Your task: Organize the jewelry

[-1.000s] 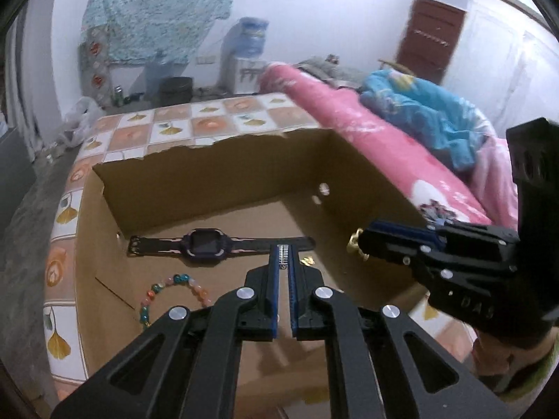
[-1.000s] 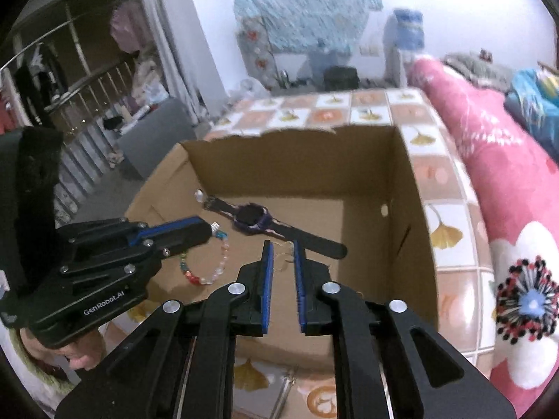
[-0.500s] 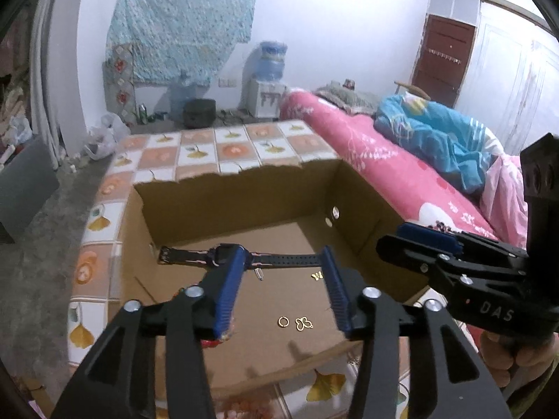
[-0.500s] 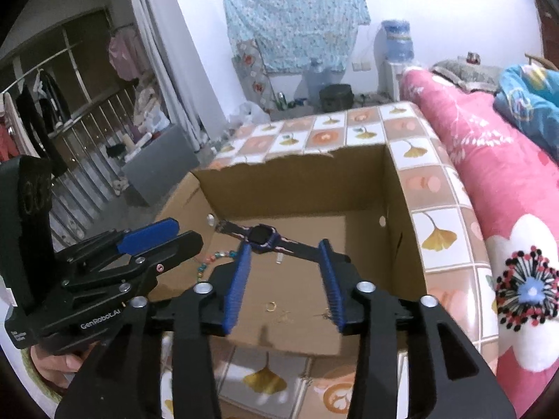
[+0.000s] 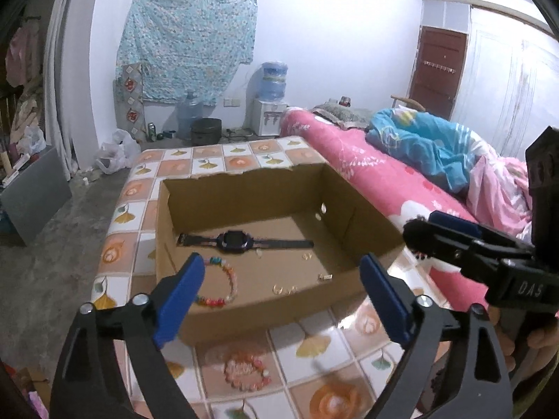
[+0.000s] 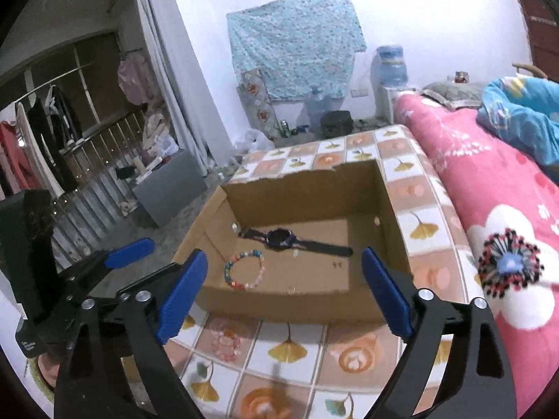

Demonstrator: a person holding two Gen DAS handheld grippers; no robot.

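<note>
Two grippers hung empty, jaws opening, above the cardboard box (image 5: 265,307).
Best next: regrasp loose earrings (image 5: 284,289) at six o'clock of the watch (image 5: 236,241), pinching low.

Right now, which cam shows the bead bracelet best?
Right wrist: the bracelet lies as a full, unblocked loop on the box floor. In the left wrist view its near-left part hides behind a blue finger.

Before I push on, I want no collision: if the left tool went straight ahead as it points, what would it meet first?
Probably the cardboard box, at its near wall or floor, where small gold pieces lie. The left tool, opening, holds nothing; depth is unclear.
</note>
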